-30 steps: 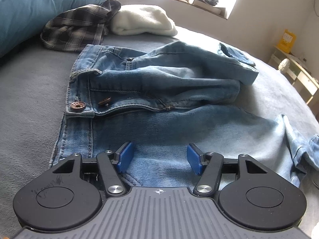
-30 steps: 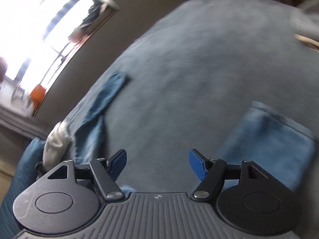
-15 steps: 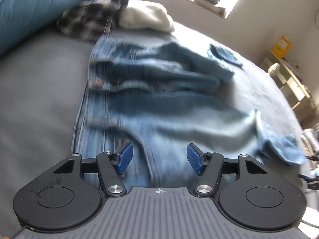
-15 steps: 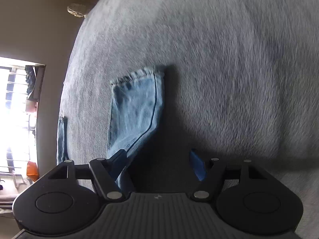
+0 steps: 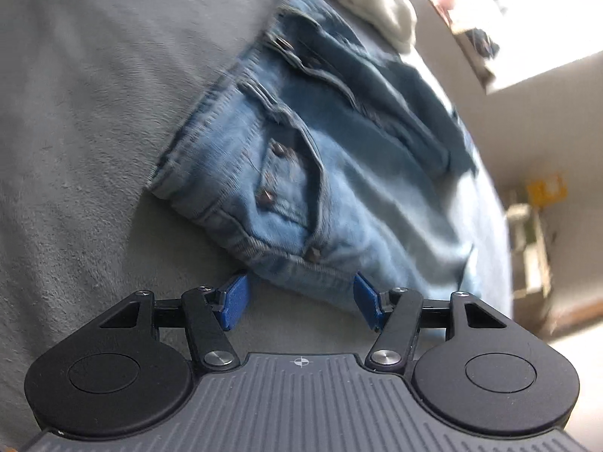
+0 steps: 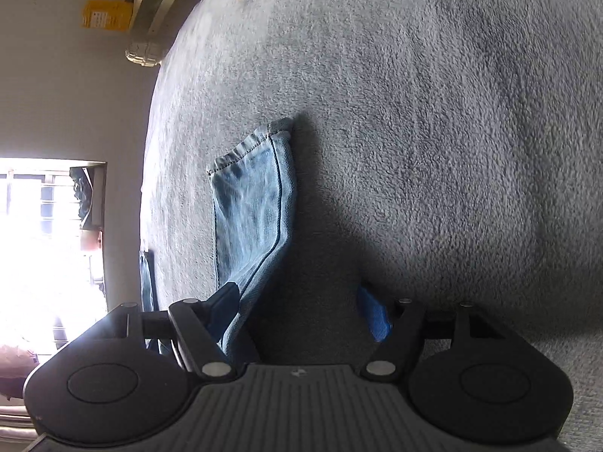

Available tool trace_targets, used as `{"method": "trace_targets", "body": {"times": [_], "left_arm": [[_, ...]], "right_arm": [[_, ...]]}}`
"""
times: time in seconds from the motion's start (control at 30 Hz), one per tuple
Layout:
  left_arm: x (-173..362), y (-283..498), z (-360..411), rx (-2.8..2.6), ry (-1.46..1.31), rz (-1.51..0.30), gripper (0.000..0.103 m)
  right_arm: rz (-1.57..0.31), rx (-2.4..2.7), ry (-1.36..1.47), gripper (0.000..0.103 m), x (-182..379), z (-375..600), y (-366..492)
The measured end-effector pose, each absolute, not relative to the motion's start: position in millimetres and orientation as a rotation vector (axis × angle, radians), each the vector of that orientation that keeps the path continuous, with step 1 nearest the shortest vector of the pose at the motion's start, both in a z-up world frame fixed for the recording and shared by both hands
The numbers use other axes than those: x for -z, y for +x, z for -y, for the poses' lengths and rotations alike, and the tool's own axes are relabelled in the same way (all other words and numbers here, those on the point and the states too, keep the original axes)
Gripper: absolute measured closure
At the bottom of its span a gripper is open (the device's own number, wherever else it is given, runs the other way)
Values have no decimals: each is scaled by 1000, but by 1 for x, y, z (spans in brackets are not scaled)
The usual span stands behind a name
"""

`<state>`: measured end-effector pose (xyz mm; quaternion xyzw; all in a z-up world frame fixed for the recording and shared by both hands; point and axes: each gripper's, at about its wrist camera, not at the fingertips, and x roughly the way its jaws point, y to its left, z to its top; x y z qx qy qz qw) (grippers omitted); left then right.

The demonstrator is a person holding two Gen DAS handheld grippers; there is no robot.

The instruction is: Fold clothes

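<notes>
Blue jeans point(image 5: 320, 158) lie spread on a grey bed point(image 5: 75, 113); the left wrist view shows their waistband, rivets and pocket. My left gripper point(image 5: 301, 297) is open, its blue pads on either side of the waistband's near corner, with no cloth pinched. In the right wrist view one jeans leg point(image 6: 252, 211) runs along the bed, its hem at the far end. My right gripper point(image 6: 297, 309) is open over the bed. Its left finger touches or overlaps the leg's edge, and grey blanket fills the gap between the fingers.
A white garment point(image 5: 380, 19) and something dark lie beyond the jeans, near a bright window point(image 5: 490, 7). A yellow box point(image 5: 546, 188) and pale furniture stand beside the bed; the right wrist view also shows a yellow box point(image 6: 107, 15). Grey blanket point(image 6: 433, 132) stretches to the right.
The left gripper has pulled back and tilted from above the thigh to the waistband's near corner. The right gripper has swung from open bed round to the leg and lowered beside it.
</notes>
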<state>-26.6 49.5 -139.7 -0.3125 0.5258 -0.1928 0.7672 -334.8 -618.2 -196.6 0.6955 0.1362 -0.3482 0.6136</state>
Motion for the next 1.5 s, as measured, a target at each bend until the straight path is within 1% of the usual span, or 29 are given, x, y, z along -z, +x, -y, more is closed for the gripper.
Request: {"method": "trace_targets", "body": {"times": [0.13,0.3,0.43,0.47,0.53,0.57,0.67,0.7,0.73,0.77,0.8,0.83,0.9,1.0,1.1,1.2,1.3,1.33,1.37,1.43,1.47,1.5], "left_arm": [[154,-23,-55,379,-785,-1145,43],[160,-20,-55,342,-874,-1109,43],[156,-20,-46,317,-823,-1079,51],[155,-20,-43,308,-813,-1073,53],[155,-20,-43,283,-807,-1068,59],[156,-21,-45,270,-812,-1066,60],[156,-21,-45,236,-833,-1057,70],[156,-21,-45,225,-838,-1054,75],[156,-21,-46,214,-842,-1050,79],[155,-21,-46,205,-845,-1046,82],[153,-22,-47,199,-839,-1039,88],[151,-23,-47,201,-832,-1035,89],[148,-23,-48,211,-819,-1030,89],[149,-24,-50,234,-810,-1024,88],[155,-26,-52,230,-836,-1031,81],[159,-27,-52,226,-849,-1029,77],[160,-26,-50,225,-855,-1019,70],[160,-26,-49,224,-862,-1015,66],[161,-25,-48,223,-868,-1012,64],[161,-24,-45,222,-866,-1004,59],[160,-24,-43,221,-864,-1000,59],[159,-23,-41,225,-844,-1000,59]], "right_arm": [[-323,817,1577,31,195,617,-334],[-355,769,1544,31,190,620,-325],[-380,732,1518,33,187,623,-318],[-384,735,1513,34,186,623,-317],[-412,750,1472,39,182,623,-311],[-426,757,1452,40,179,623,-308],[-468,778,1391,50,173,623,-299],[-482,785,1370,56,170,623,-296],[-495,792,1349,66,168,624,-293],[-509,799,1329,73,166,624,-290],[-523,806,1308,84,164,624,-287],[-533,811,1287,91,161,624,-284],[-519,815,1238,98,152,624,-283],[-457,816,1187,98,137,627,-293],[-451,812,1208,98,141,630,-296],[-432,793,1317,98,158,631,-304],[-392,767,1460,95,179,630,-312],[-377,756,1508,92,185,630,-316],[-347,750,1548,90,190,628,-320],[-295,735,1607,82,196,627,-326],[-291,732,1610,81,197,628,-326],[-286,729,1613,76,198,628,-326]]}}
